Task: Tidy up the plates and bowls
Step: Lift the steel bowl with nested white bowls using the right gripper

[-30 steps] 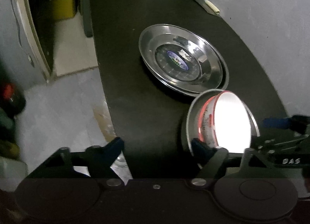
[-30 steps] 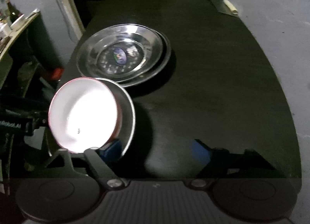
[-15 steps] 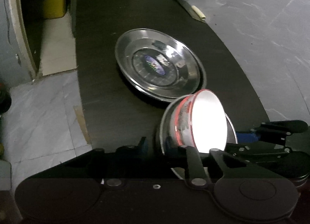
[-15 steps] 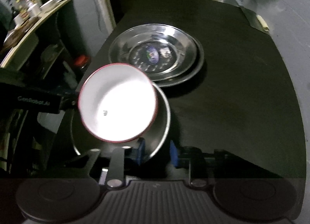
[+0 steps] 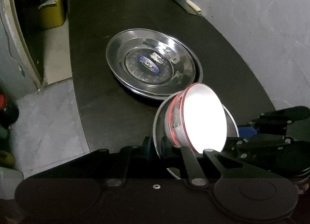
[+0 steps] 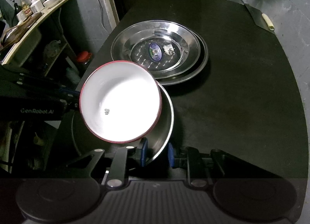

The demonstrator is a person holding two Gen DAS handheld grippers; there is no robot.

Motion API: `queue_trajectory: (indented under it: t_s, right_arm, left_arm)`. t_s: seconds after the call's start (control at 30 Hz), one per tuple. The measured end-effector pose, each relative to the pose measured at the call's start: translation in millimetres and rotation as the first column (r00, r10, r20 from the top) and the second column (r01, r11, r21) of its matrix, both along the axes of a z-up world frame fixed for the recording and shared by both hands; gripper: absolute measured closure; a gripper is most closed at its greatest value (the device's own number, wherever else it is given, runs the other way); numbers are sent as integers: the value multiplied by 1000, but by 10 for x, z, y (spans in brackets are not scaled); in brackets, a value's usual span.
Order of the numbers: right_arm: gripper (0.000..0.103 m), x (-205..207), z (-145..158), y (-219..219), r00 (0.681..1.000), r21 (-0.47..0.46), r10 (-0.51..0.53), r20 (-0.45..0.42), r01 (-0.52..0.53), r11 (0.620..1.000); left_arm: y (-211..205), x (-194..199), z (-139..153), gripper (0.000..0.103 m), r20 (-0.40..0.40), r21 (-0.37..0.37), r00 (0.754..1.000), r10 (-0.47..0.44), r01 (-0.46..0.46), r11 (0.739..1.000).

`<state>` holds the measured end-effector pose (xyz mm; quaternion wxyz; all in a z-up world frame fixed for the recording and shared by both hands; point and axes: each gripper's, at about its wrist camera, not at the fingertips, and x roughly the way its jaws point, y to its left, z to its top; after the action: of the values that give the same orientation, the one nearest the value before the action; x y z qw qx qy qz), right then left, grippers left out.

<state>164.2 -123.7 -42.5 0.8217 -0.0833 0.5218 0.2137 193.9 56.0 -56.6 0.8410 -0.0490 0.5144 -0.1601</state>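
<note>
Item, part sorted: two steel plates [image 6: 158,53] nested on my worktop [image 6: 242,88]; left claw [image 5: 156,143] and right claw [image 6: 156,154] both pinch the steel plate [image 6: 164,125] carrying the white bowl [image 6: 120,102], raised and tilted, not yet stacked.

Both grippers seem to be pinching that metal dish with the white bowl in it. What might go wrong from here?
The white bowl sits tilted and loose in the steel dish, so it may slide out. The left gripper and right gripper each pinch only the rim, so the dish might slip. It could also knock the stacked plates close behind.
</note>
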Motion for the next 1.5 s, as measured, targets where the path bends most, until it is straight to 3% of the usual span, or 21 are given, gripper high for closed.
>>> queue_trajectory:
  t_s: [0.47, 0.87, 1.5]
  right_arm:
    - [79, 4, -18, -60, 1000, 37, -14, -6, 14, 999]
    - [82, 4, 19, -156, 999, 66, -43, 2, 43, 997]
    - [82, 194, 255, -377, 988, 152, -153, 36, 146, 978]
  left_arm:
    - [-57, 24, -49, 91, -17, 19, 1000, -16, 17, 1000]
    - [-36, 33, -53, 92, -34, -25, 999, 14, -15, 1000]
    - [-34, 333, 227, 95, 42, -139, 997, 71, -65, 988]
